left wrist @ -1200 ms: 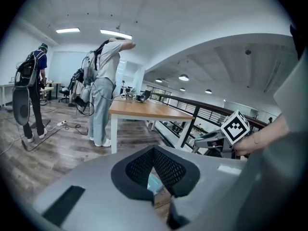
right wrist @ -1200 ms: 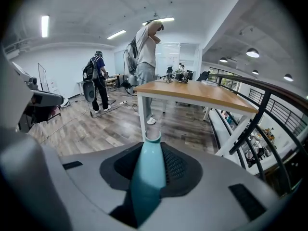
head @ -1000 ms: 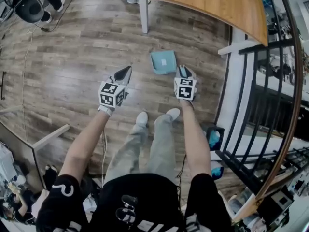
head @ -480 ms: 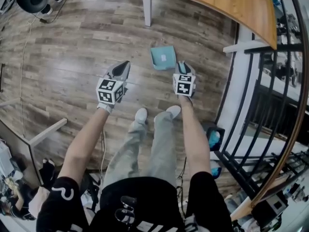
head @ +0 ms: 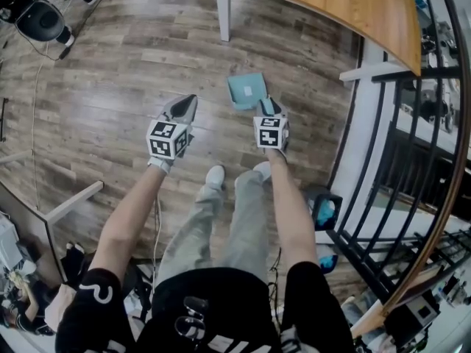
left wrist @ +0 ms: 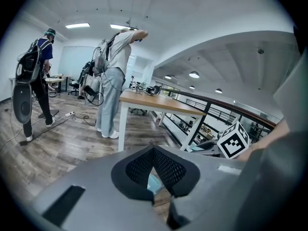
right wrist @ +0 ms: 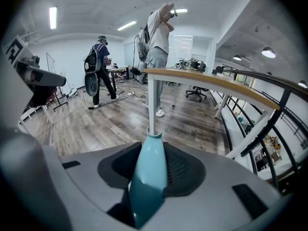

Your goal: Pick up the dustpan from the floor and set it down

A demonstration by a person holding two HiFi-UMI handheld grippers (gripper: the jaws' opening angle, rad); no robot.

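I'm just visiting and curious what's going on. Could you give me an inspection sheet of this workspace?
surface: wooden floor
job's things: teal dustpan lying on the floor
clutter: mixed items at lower left, too small to tell
grippers: right gripper fingers have just been opening, the dustpan's handle between them; left gripper shut, nothing in it
cables: cable with power strip on the floor
surroundings: wooden table, black railing, people standing
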